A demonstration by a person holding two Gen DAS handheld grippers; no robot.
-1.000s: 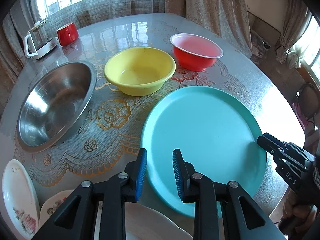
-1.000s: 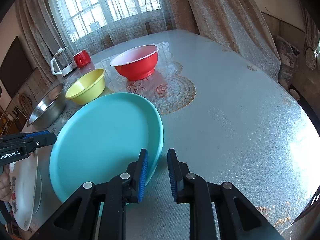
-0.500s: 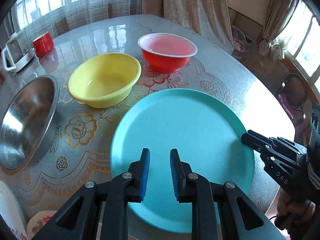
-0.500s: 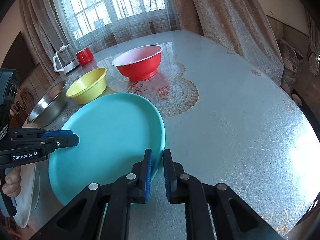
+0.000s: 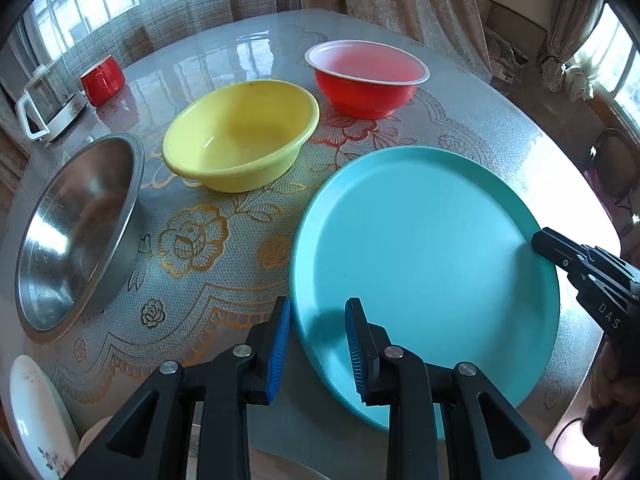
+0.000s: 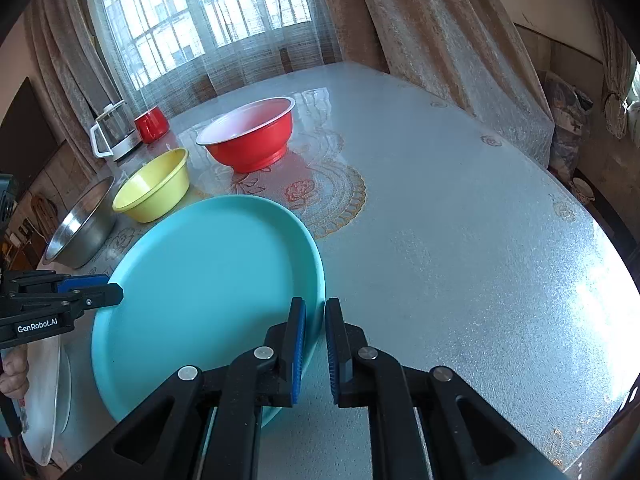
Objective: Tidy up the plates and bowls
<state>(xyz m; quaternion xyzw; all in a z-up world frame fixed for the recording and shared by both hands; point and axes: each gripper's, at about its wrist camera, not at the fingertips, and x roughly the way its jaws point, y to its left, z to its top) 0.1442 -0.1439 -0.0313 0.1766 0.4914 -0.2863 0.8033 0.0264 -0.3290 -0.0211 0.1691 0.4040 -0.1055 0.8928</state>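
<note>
A large teal plate [image 5: 420,248] lies on the patterned table near the front edge. My left gripper [image 5: 318,308] straddles the plate's left rim. Its jaws are opening, with the rim between them and the blue pads clear of it. My right gripper [image 6: 316,308] is shut on the opposite rim of the teal plate [image 6: 208,280]; its black tip [image 5: 538,242] shows at the plate's right side in the left wrist view. Behind the plate stand a yellow bowl [image 5: 240,136], a red bowl [image 5: 366,80] and a steel bowl [image 5: 76,232].
White flowered plates [image 5: 36,420] are stacked at the near left edge. A red mug [image 5: 102,80] and a glass kettle [image 5: 44,108] stand at the far left. A bare stretch of table [image 6: 460,220] spreads right of the plate. A hand [image 6: 14,368] holds the left gripper.
The right jaws closed onto the plate's rim. The left gripper narrowed over the plate's inside, then shifted to its left rim and widened again.
</note>
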